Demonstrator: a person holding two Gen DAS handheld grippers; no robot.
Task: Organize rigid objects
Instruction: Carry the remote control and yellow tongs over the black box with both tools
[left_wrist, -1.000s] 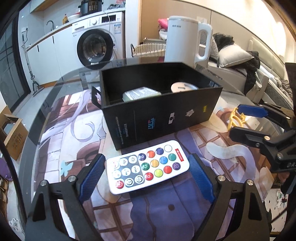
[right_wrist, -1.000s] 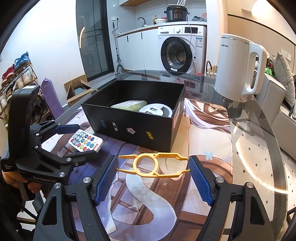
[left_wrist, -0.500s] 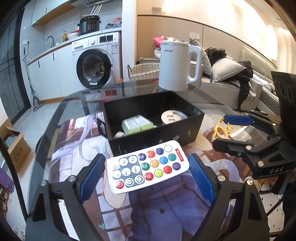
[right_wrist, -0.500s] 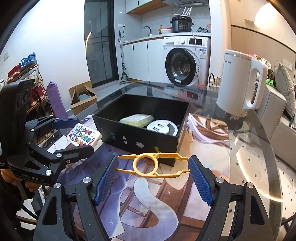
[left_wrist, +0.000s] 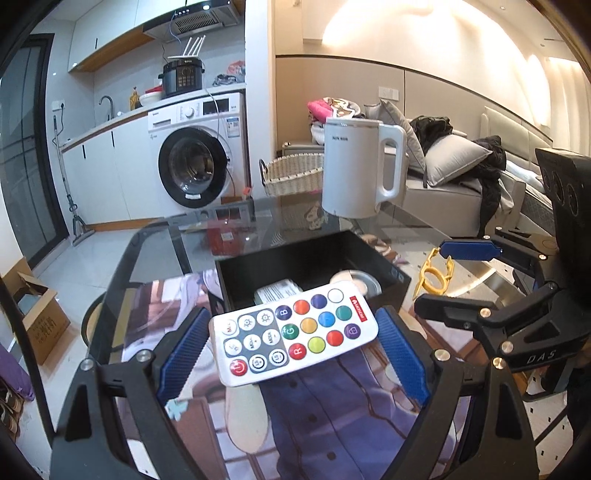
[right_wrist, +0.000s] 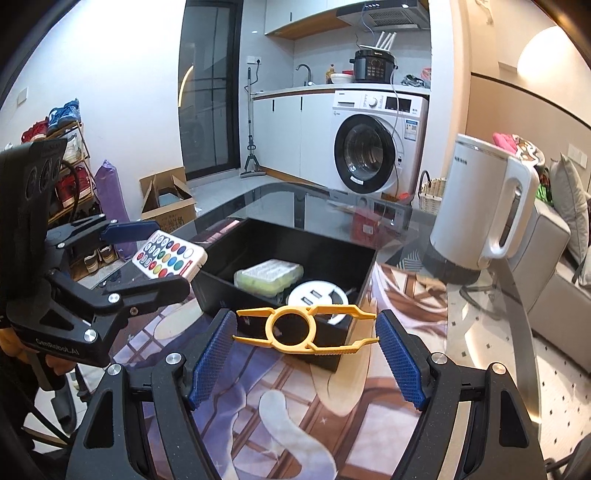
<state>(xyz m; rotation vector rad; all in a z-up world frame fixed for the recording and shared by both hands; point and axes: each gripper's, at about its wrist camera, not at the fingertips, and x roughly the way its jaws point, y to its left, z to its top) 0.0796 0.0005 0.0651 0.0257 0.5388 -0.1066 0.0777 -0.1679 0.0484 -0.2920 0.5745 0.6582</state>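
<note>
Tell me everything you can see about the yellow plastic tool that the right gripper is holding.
The yellow plastic tool is thin and flat, seemingly hard plastic, with a round ring in the middle and two pointed arms running out to each side. It lies about level, lifted above the table, spanning the right gripper. Each end presses against a blue ribbed pad; nothing else touches it. Behind it stands the open black box.

Glass table (right_wrist: 517, 295) under an illustrated mat (right_wrist: 295, 406) — black box (right_wrist: 258, 243) at centre, white kettle (right_wrist: 480, 206) far right
</note>
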